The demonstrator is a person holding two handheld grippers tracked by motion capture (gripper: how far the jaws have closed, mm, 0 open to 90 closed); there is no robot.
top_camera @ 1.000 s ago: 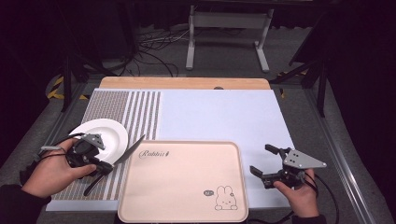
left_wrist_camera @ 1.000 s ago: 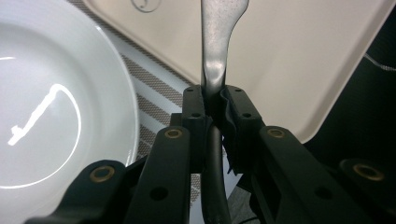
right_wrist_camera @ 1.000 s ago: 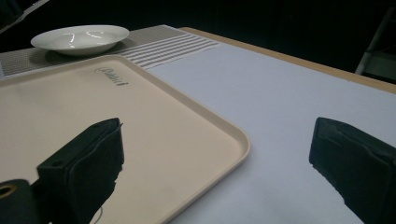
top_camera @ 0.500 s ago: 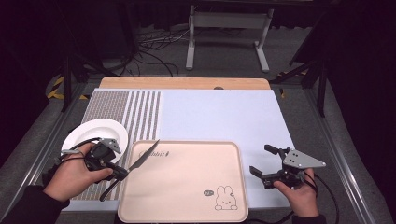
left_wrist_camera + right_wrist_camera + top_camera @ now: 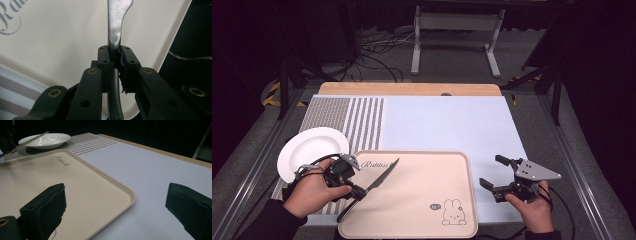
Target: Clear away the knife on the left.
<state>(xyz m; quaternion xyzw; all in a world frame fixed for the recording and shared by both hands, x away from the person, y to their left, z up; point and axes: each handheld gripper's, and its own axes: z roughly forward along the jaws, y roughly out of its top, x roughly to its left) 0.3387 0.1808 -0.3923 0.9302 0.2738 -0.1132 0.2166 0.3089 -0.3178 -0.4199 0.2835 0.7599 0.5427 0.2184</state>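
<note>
- High view: the left gripper [image 5: 357, 192], held in the person's left hand [image 5: 314, 187], sat at the left edge of the beige tray [image 5: 412, 220], its fingers clenched on the dark handle of a knife [image 5: 379, 181].
- The knife lay slanted, blade over the tray's upper left part with the tip near the printed script, handle end reaching past the tray's left rim toward the person.
- A white plate [image 5: 309, 150] rested on the striped part of the table mat [image 5: 362, 117], just behind the left hand and beside the tray's upper left corner.
- The right gripper [image 5: 497, 177], held in the right hand [image 5: 532, 210], hovered off the tray's right edge over the pale mat, fingers spread apart and holding nothing; a small rabbit drawing [image 5: 452, 212] showed at the tray's lower right.
- Left gripper view: the fingers [image 5: 103, 60] pinched the knife [image 5: 115, 27] where blade met handle, with the tray [image 5: 50, 50] beneath and the blade running up out of the top.
- Right gripper view: both fingers [image 5: 47, 207] stood wide open, well apart, the left one over the tray [image 5: 100, 180], the right one over the pale mat.
- Farther off, the plate [image 5: 47, 140] sat beyond the tray's far corner, and the knife [image 5: 27, 141] crossed in front of it.
</note>
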